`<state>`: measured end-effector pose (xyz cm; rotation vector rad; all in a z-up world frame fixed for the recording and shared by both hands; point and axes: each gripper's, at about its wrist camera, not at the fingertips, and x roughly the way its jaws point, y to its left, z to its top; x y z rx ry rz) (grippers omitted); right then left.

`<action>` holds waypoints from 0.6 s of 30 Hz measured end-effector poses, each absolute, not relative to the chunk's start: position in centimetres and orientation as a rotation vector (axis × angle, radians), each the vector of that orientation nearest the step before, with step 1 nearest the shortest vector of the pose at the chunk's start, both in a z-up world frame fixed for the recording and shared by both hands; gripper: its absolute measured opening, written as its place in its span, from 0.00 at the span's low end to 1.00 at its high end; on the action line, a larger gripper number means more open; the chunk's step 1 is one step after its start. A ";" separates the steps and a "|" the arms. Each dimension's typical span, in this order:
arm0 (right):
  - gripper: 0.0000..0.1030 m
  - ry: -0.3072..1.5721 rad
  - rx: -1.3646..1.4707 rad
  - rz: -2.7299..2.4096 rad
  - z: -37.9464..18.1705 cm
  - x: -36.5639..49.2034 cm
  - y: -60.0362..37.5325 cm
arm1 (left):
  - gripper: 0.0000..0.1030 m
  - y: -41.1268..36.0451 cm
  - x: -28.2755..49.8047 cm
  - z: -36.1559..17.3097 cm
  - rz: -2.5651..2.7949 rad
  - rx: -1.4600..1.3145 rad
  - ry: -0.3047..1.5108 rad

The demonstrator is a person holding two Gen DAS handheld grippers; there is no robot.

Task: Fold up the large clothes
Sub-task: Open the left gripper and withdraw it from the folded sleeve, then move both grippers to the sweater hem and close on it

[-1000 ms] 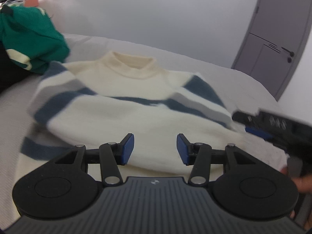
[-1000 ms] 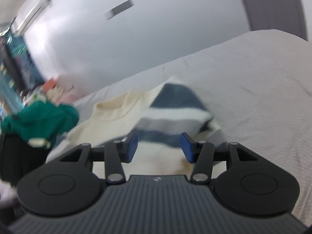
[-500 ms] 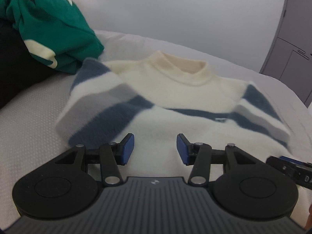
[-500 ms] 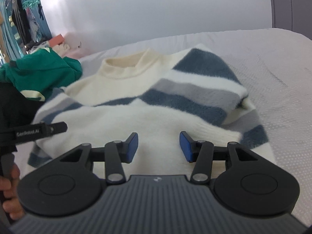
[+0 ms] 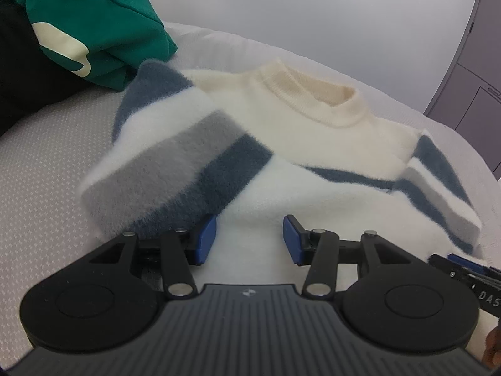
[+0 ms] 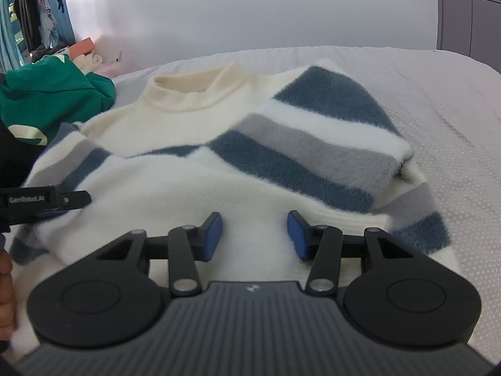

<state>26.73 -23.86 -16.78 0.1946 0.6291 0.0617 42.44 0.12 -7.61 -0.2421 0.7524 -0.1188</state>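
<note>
While both grippers, left and right, are held unclenched and empty just above the sweater hem ahead, only the top layer may be pinched, so the folded sleeves could be dragged loose.

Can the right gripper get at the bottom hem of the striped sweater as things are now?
Probably yes. The right gripper is open, with nothing between its fingers, and it hangs just over the near edge of the striped sweater. Nothing lies on that edge; the left gripper is off to the side.
</note>
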 end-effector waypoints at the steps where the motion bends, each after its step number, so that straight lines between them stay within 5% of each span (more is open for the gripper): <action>1: 0.47 0.628 0.196 0.062 -16.7 26.6 -23.9 | 0.53 0.2 42.2 -7.4 -0.121 -0.251 0.755; 6: 0.49 0.623 0.179 0.074 -15.3 25.2 -23.7 | 0.53 0.6 39.4 -5.4 -0.124 -0.278 0.744; 8: 0.68 0.624 0.171 0.096 -14.4 24.4 -23.6 | 0.56 0.7 37.7 -4.6 -0.126 -0.274 0.741; 18: 0.77 0.641 0.114 0.129 -9.5 17.9 -24.0 | 0.60 1.4 28.3 -0.6 -0.132 -0.247 0.729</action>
